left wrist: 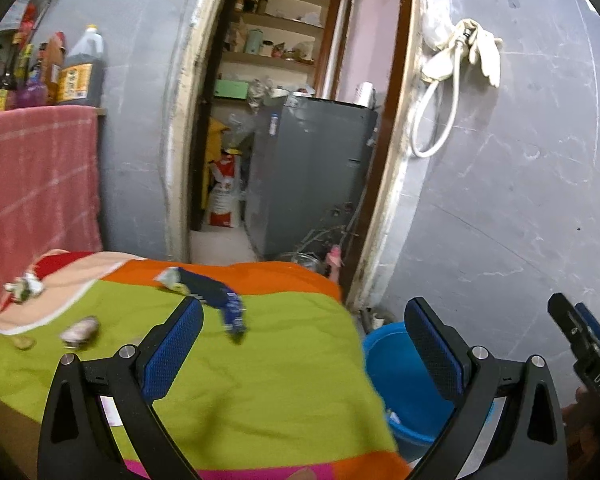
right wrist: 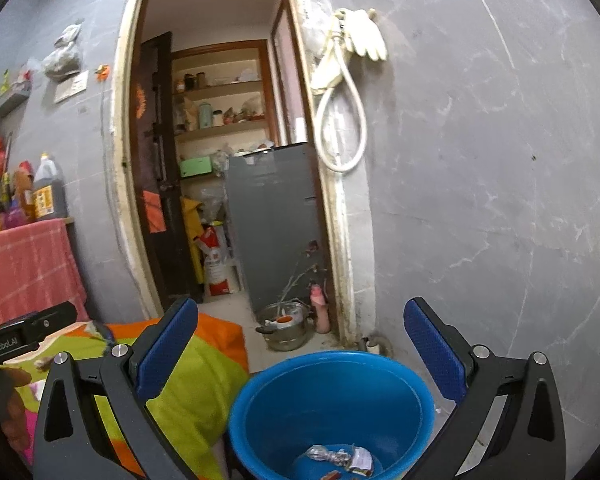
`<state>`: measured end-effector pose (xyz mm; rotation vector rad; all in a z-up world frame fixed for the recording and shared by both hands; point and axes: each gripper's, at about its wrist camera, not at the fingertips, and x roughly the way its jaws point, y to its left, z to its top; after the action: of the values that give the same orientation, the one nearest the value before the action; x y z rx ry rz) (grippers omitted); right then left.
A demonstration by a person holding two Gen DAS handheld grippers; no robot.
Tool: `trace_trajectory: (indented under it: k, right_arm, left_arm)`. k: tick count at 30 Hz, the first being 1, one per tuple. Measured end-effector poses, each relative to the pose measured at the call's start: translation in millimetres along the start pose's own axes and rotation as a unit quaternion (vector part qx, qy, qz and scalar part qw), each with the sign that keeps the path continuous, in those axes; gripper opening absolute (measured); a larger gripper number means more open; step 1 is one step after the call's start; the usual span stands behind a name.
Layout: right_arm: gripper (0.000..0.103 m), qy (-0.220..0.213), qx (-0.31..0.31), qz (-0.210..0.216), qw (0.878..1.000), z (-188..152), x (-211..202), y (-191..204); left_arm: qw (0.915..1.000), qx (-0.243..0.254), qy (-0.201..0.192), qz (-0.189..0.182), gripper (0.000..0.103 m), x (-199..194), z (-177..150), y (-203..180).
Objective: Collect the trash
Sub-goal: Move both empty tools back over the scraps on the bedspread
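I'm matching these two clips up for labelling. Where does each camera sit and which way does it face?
Left wrist: on the left gripper, jaws open, above the striped cloth with its scraps, facing the doorway; the right gripper shows at the right edge.
Right wrist: on the right gripper, jaws open, over the blue bucket holding wrappers; the left gripper shows at left.
Shared: doorway, bucket, cloth, hanging gloves.

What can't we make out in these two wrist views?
- Trash in the blue bucket, right wrist view: cut off by the bottom edge; wrappers too small to identify.
- Bucket, left wrist view: inside hidden by the left claw.
- Scraps on the green cloth, left wrist view: motion-blurred, type unclear.
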<state>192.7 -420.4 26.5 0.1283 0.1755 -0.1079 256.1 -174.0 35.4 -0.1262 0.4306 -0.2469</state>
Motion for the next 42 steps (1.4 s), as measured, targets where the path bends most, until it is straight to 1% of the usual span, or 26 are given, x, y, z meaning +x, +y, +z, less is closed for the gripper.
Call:
trace_trajectory:
  k: [4, 9, 18, 20, 23, 29, 33, 39, 42]
  right_arm:
    - [0.103, 0.000, -0.006, 0.019, 1.000, 4.0, -7.3, 21.3]
    - [0.103, 0.003, -0.013, 0.045, 0.999, 2.6, -16.2, 52.1]
    - [0.103, 0.035, -0.017, 0.093, 0.995, -11.3, -12.5, 110.9]
    - [0.103, 0.042, -0.023, 0.106, 0.993, -14.7, -10.5, 123.6]
    - [0.103, 0.055, -0.035, 0.127, 0.990, -20.4, -4.5, 141.9]
    - [0.103, 0.082, -0.052, 0.158, 0.983, -31.6, 10.2, 174.6]
    - [0.103, 0.104, -0.065, 0.176, 0.977, -39.9, 18.4, 193.7]
    - [0.103, 0.147, -0.085, 0.204, 0.964, -54.7, 30.3, 216.2]
    - [0.103, 0.175, -0.092, 0.221, 0.955, -62.2, 36.8, 226.4]
  left_arm:
    - [0.9996, -0.004, -0.004, 0.026, 0.099, -20.8, -0.1, 20.9]
    - [0.9987, 0.000, -0.014, 0.050, 0.099, -46.4, -3.7, 46.4]
    - [0.9959, -0.008, -0.006, 0.090, 0.099, -79.1, -14.4, 104.2]
    - [0.9950, -0.007, 0.006, 0.100, 0.099, -84.3, -18.9, 117.0]
    - [0.9942, -0.009, 0.028, 0.104, 0.099, -90.1, -24.2, 137.4]
    - [0.9909, -0.011, 0.048, 0.125, 0.099, -96.7, -33.6, 169.4]
    - [0.9889, -0.016, 0.066, 0.132, 0.099, -94.6, -40.2, 187.1]
    - [0.9852, -0.033, 0.093, 0.140, 0.099, -88.2, -49.5, 210.5]
    - [0.9826, -0.047, 0.106, 0.145, 0.099, -82.1, -51.9, 222.8]
